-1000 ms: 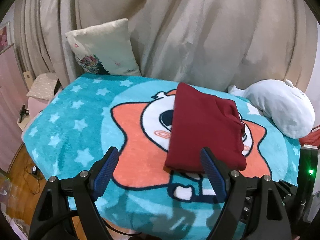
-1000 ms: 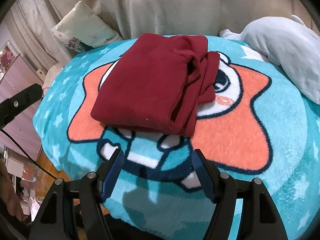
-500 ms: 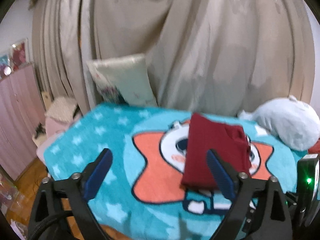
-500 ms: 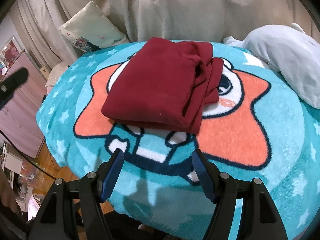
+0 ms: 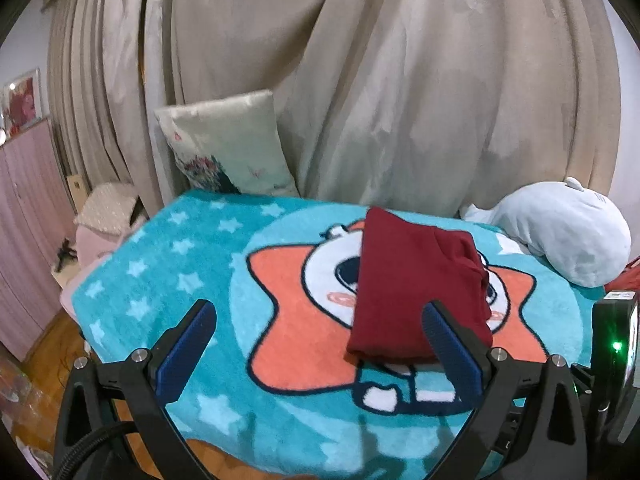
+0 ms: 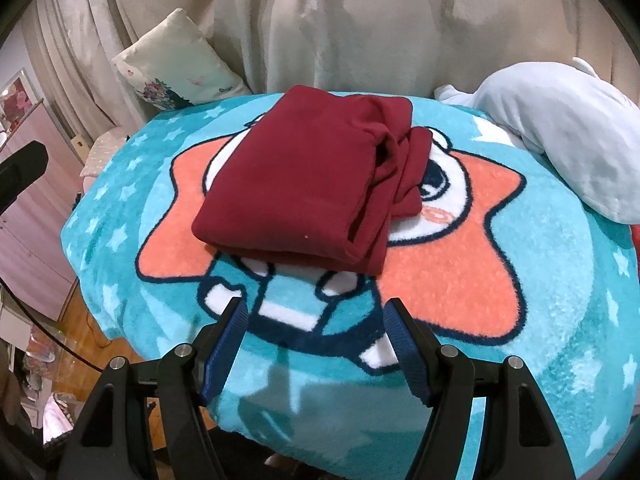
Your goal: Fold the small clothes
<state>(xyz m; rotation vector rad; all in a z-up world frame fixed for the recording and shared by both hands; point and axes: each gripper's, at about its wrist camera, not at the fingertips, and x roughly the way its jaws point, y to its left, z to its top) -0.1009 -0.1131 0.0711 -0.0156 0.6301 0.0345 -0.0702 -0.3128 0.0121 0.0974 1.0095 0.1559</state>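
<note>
Left wrist view: the left claw [image 5: 318, 344] is spread wide and empty, held short of the folded maroon garment [image 5: 416, 288] lying on the star-patterned blanket [image 5: 168, 280]. Right wrist view: the right claw [image 6: 316, 340] is likewise spread and empty. The garment [image 6: 296, 184] appears soft, light and limp; grip the stacked near edge, since loose right-side layers may slip.

Background of the scene. Beige curtains [image 5: 360, 92] hang in heavy folds across the rear. A pale floral cushion [image 5: 228, 152] leans against them. A pink cabinet [image 5: 20, 216] bearing a framed picture [image 5: 22, 104] stands at left, above a wooden floor [image 5: 44, 344]. Lighting is dim and even.
</note>
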